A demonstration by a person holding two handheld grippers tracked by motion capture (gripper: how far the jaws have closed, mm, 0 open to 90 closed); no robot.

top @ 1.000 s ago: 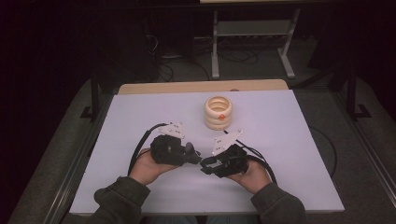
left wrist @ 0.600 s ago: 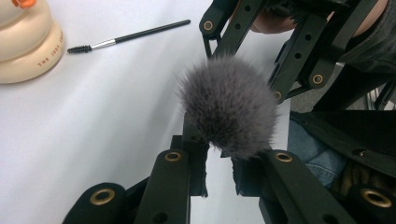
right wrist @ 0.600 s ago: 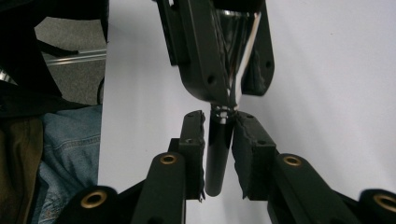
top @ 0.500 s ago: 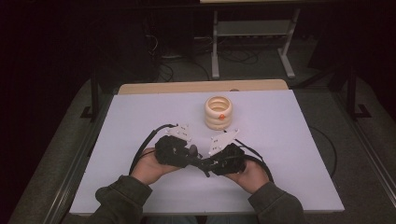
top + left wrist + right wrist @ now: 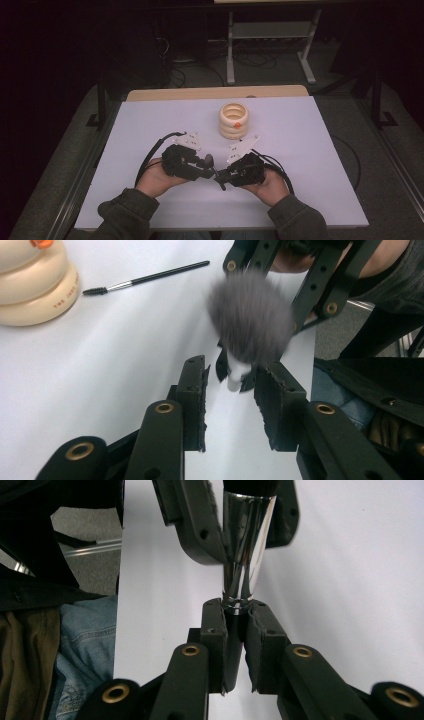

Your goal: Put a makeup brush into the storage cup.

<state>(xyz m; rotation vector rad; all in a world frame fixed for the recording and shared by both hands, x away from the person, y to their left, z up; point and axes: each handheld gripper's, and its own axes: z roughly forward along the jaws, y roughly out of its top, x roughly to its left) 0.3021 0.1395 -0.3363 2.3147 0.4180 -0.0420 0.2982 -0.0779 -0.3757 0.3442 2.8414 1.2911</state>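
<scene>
- White table [image 5: 310,165] under a dim room, dark floor and a metal stand behind it at 12 o'clock.
- Near the table's middle stands a cream ringed holder [image 5: 233,120] with a small orange piece on it; a thin spoolie brush [image 5: 145,278] lies just beside it.
- Right gripper [image 5: 223,178] has its jaws closed narrow on the black handle of a makeup brush [image 5: 245,555], just below the chrome ferrule.
- The brush's long axis runs from the right gripper toward 9 o'clock, the fluffy grey head [image 5: 250,322] pointing at the left gripper [image 5: 206,169].
- Left gripper's jaws stand wide, not touching; the head is between and just ahead of its fingertips [image 5: 196,375].
- I judge a hand-over: the left gripper is nearer the head and must close on the ferrule along that axis.
</scene>
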